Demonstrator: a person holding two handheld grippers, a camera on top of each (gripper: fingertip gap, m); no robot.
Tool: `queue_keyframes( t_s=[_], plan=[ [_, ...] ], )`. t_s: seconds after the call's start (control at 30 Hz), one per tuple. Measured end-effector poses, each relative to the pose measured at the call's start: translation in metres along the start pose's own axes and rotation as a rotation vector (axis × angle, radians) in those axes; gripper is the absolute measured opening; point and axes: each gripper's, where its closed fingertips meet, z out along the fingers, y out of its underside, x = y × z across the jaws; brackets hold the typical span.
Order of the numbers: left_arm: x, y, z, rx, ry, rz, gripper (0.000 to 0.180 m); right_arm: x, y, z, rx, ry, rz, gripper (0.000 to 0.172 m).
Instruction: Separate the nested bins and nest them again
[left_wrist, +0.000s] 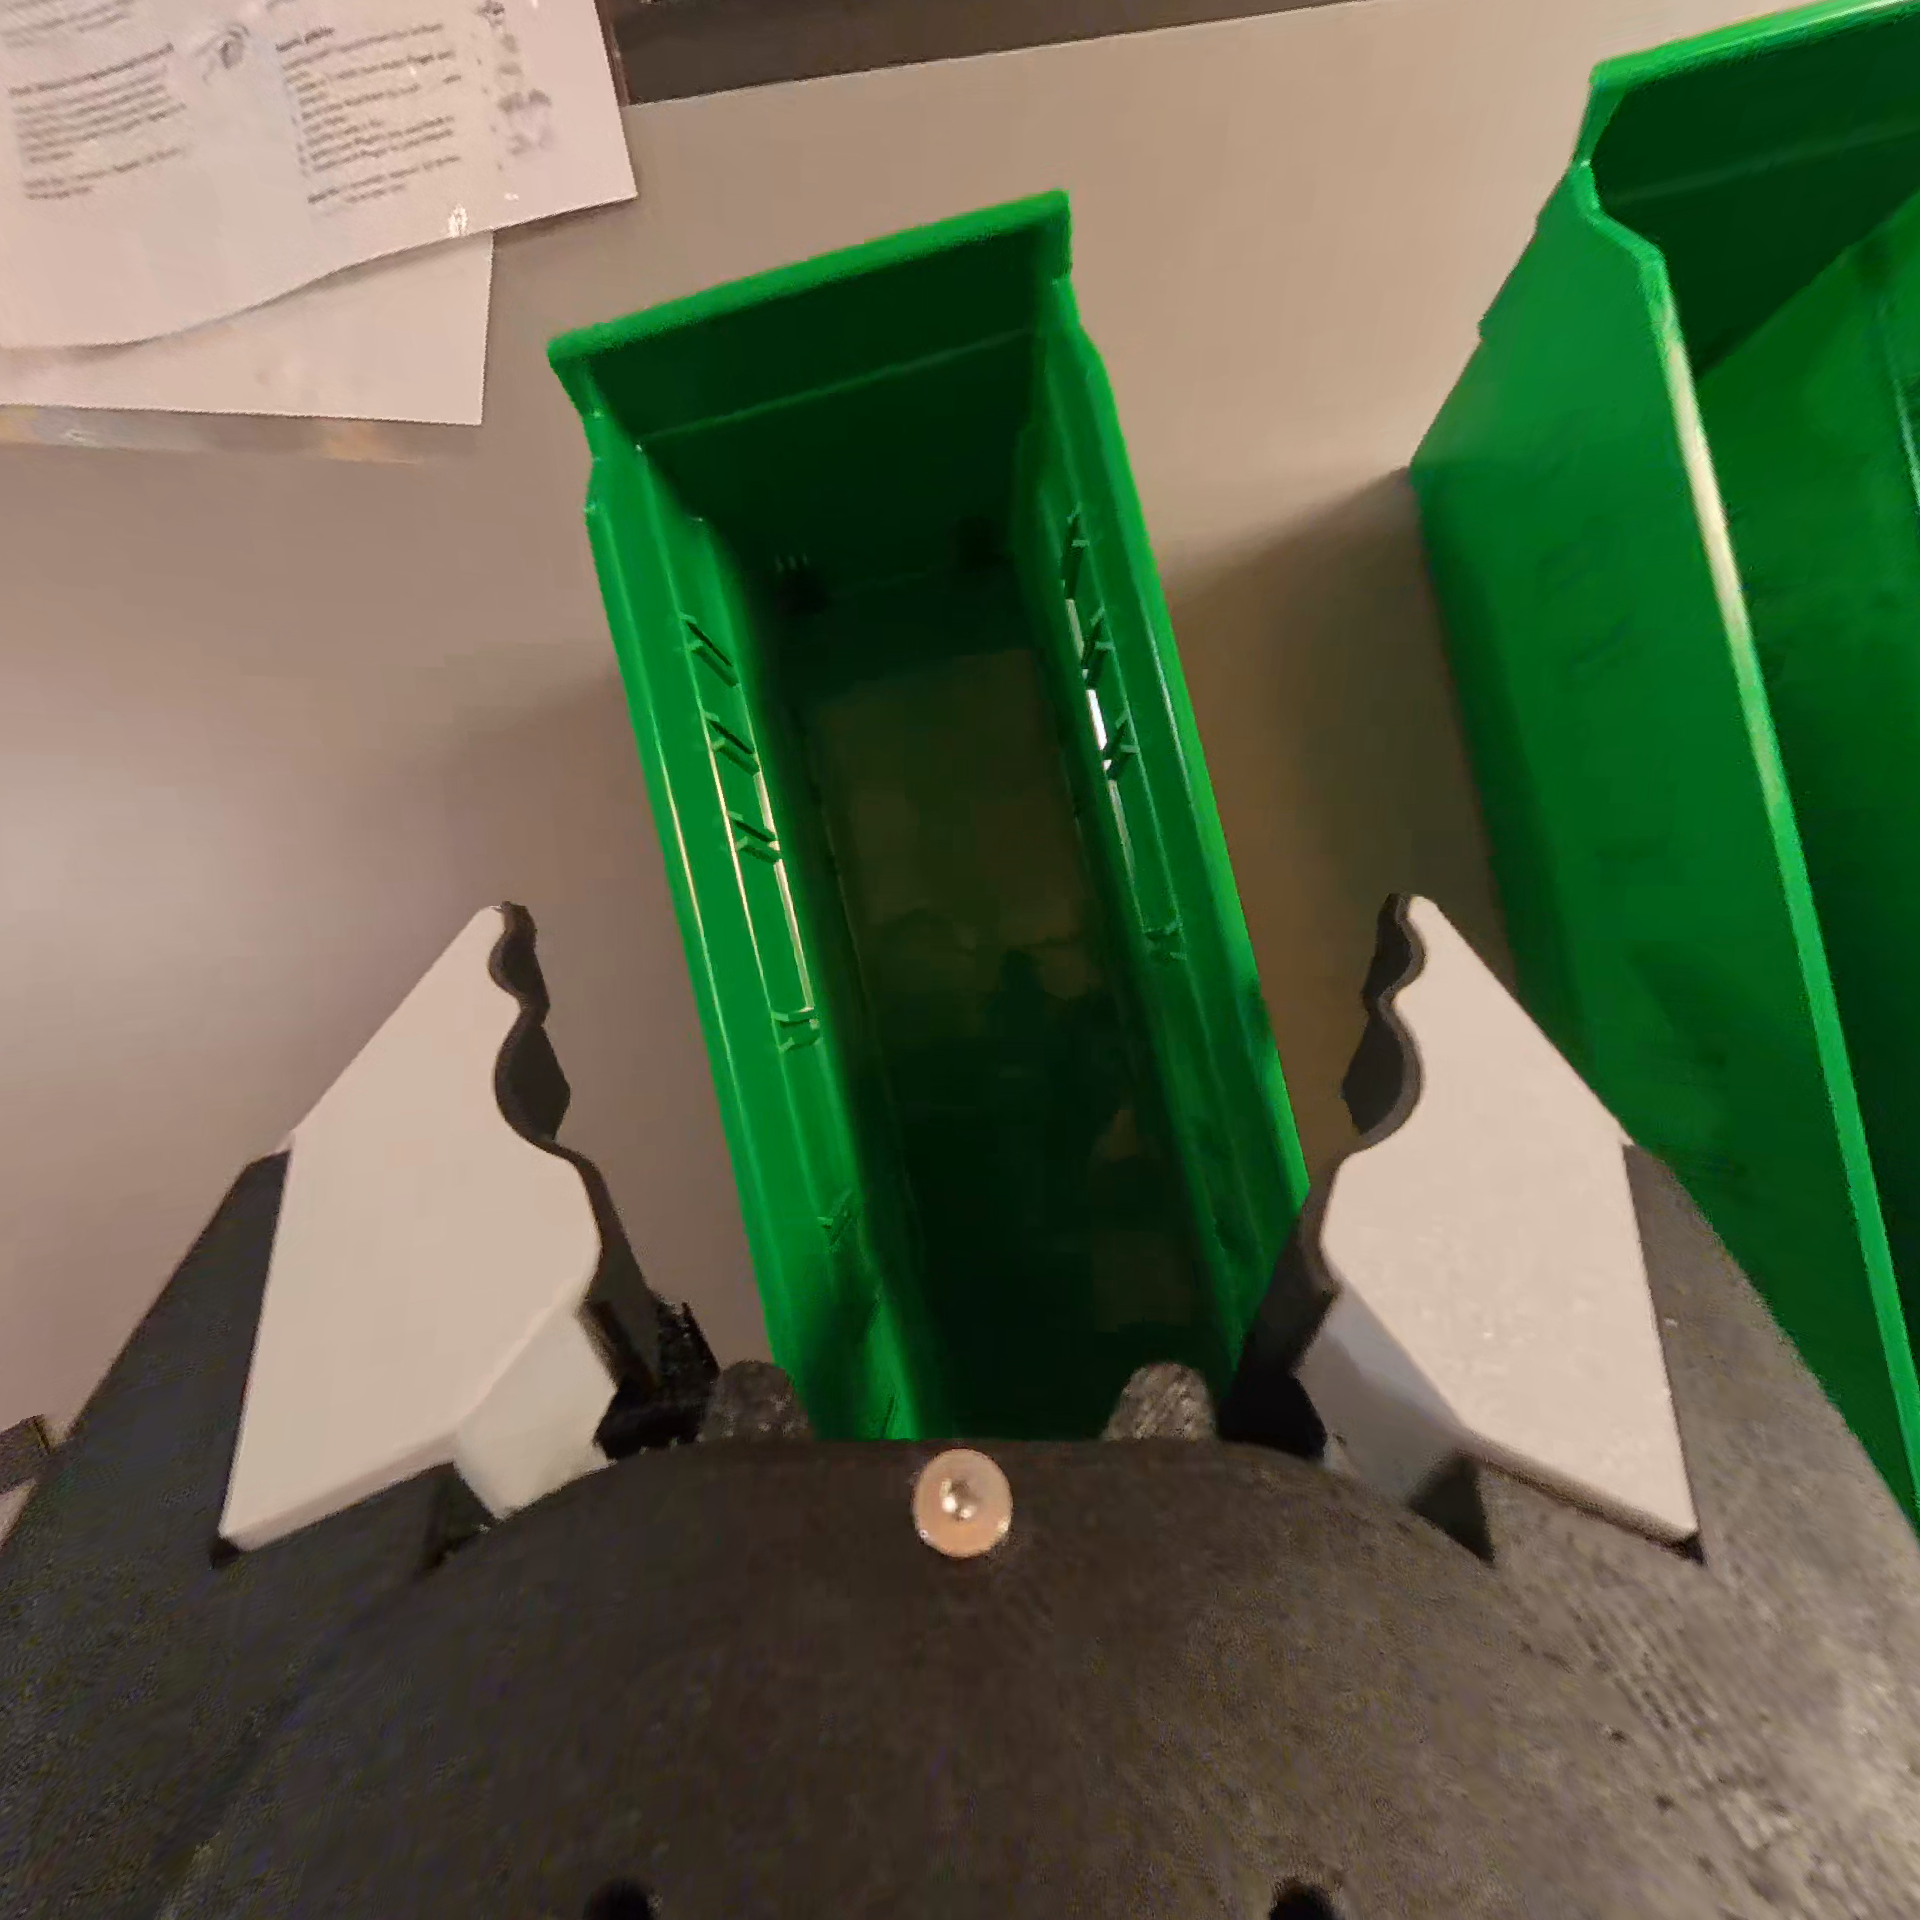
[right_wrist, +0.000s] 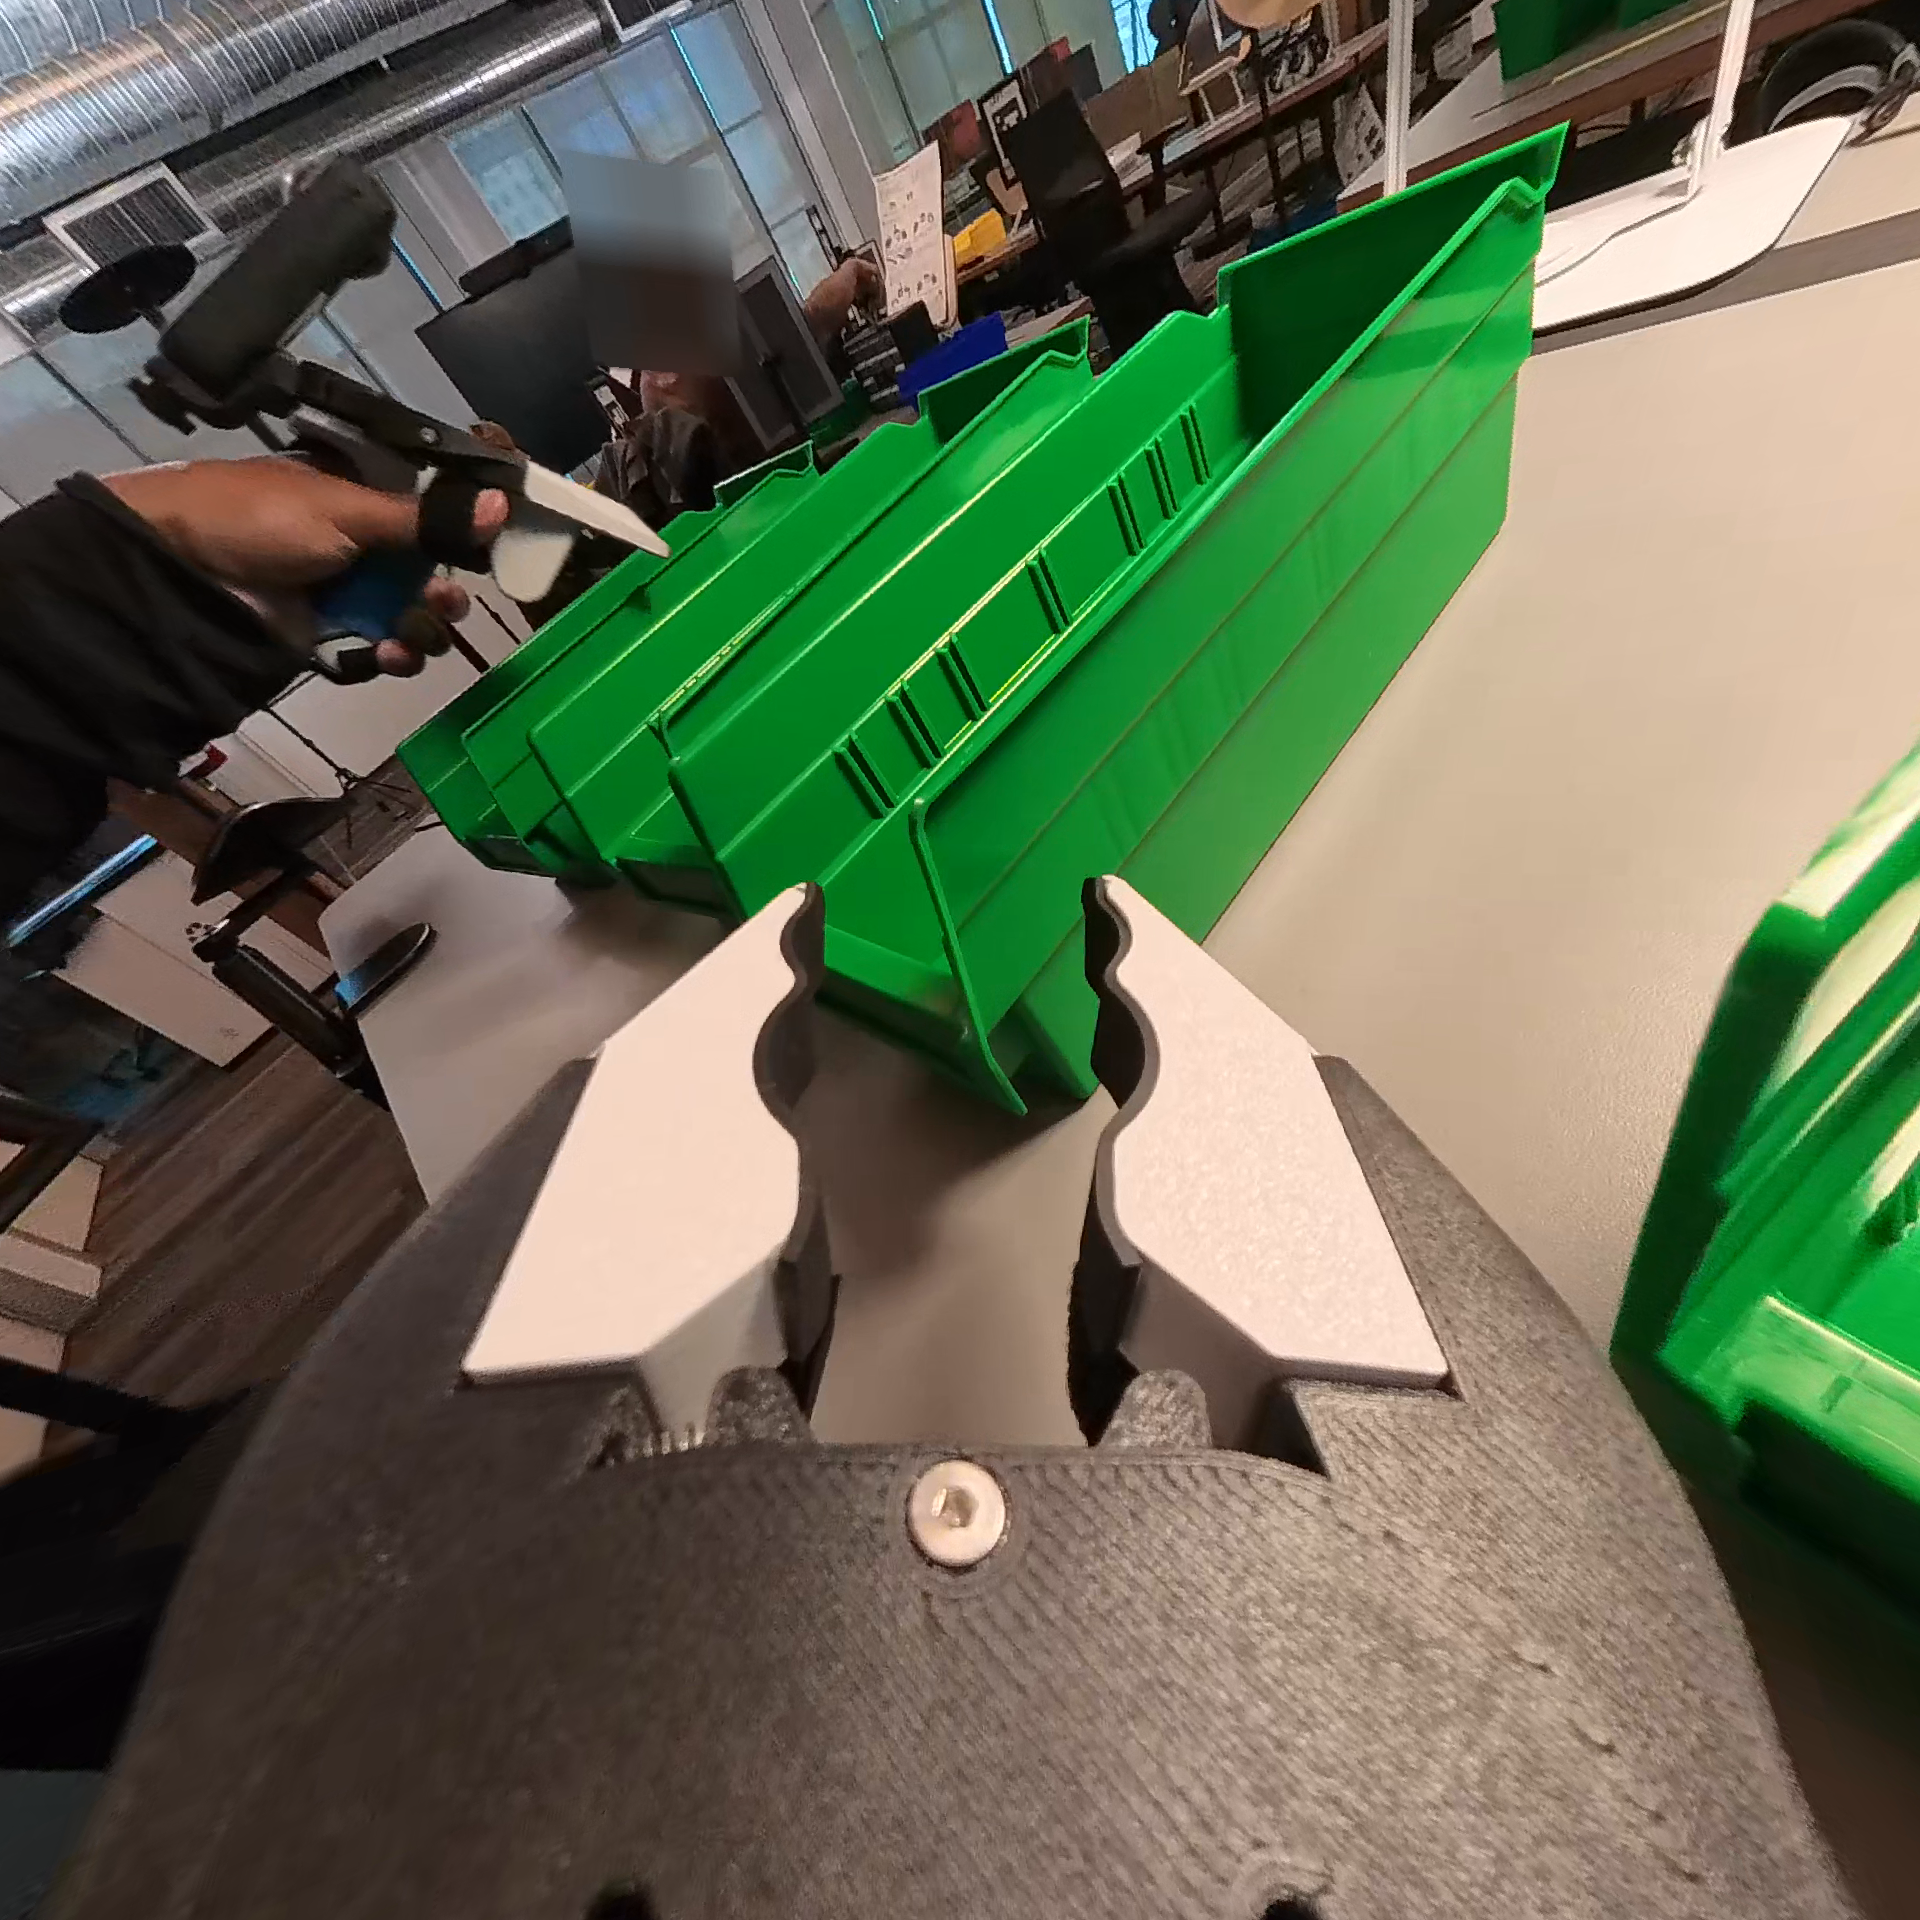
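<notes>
In the right wrist view, several green bins (right_wrist: 1091, 644) stand packed side by side in a leaning row on the grey table (right_wrist: 1558, 727). My right gripper (right_wrist: 953, 888) is open. The near corner of the closest bin (right_wrist: 977, 997) lies between its fingertips, and the pads do not press on it. In the left wrist view I look down into a long green bin (left_wrist: 935, 935). My left gripper (left_wrist: 956, 909) is wide open around this bin, with a clear gap at the left pad. The left gripper also shows in the right wrist view (right_wrist: 561, 530), held by a hand above the far-left bins.
Another green bin (left_wrist: 1714, 623) stands to the right in the left wrist view. A blurred green bin (right_wrist: 1766, 1195) lies at the right in the right wrist view. Printed papers (left_wrist: 260, 156) lie on the table at top left. A person sits behind the row, among desks and chairs.
</notes>
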Motion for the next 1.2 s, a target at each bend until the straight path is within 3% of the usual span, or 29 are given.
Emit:
queue_keyframes(
  t_s=[0.03,0.23,0.53,0.67,0.93,1.2],
  plan=[
    [0.001,0.001,0.002,-0.011,-0.005,-0.001,0.153,0.000,0.000,0.000,0.004,-0.003,0.003,0.051],
    [0.009,0.015,0.018,-0.130,-0.025,0.038,0.144,-0.001,-0.003,-0.003,0.022,-0.018,0.016,0.050],
    [0.001,0.013,0.020,-0.176,-0.021,0.026,0.134,-0.002,-0.006,-0.006,0.047,-0.047,0.036,0.049],
    [0.000,0.025,0.025,-0.221,0.012,0.026,0.134,-0.003,-0.006,-0.005,0.044,-0.050,0.037,0.048],
    [-0.005,0.023,0.024,-0.195,0.054,0.069,0.115,-0.002,-0.006,-0.006,0.048,-0.052,0.040,0.046],
    [0.004,0.022,0.007,-0.173,0.152,-0.026,0.100,-0.004,-0.009,-0.008,0.067,-0.065,0.041,0.045]
  ],
)
